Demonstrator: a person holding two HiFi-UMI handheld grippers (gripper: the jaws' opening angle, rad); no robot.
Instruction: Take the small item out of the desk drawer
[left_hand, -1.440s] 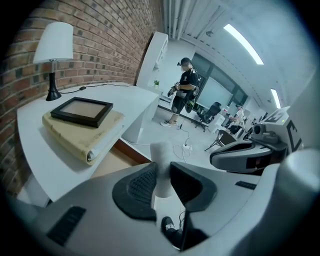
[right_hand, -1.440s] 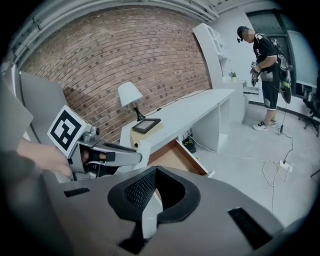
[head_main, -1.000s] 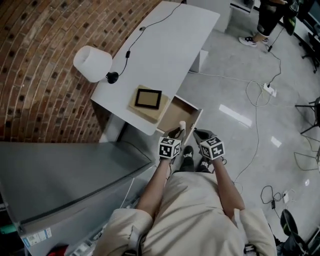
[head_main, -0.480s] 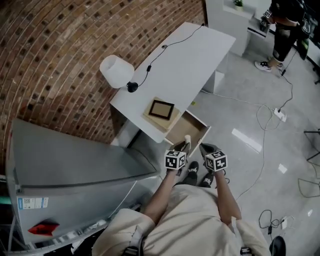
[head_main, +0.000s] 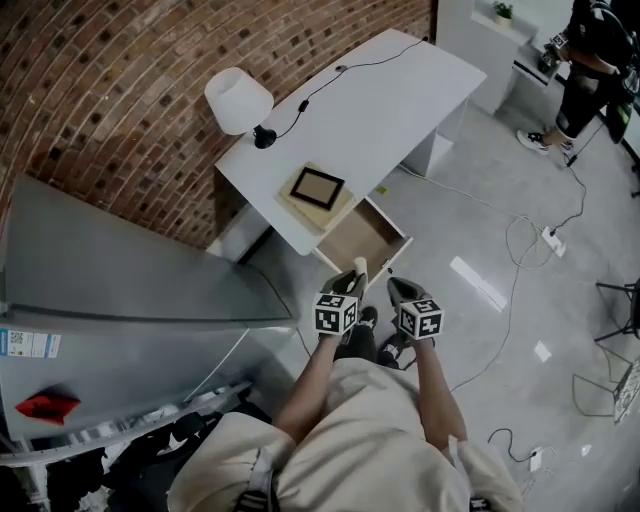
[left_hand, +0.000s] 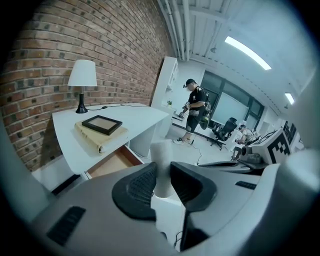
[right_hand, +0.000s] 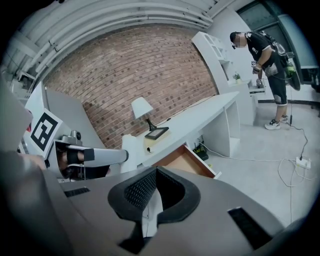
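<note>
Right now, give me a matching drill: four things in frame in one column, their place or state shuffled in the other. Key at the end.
1. white cylinder
2. drawer
3. picture frame
4. right gripper

A. pulled open
B. lying flat on the book
C. jaws together, nothing between them
D. clamped in the left gripper

Pairs: 1-D, 2-A, 3-B, 4-C

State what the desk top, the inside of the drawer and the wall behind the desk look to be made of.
Desk top: smooth white board, probably painted or laminated, with an even matt surface and no grain.
Drawer inside: bare pale-brown wood or fibreboard, judging by its colour; too small to tell which.
Wall: red-brown brick with visible mortar joints.
</note>
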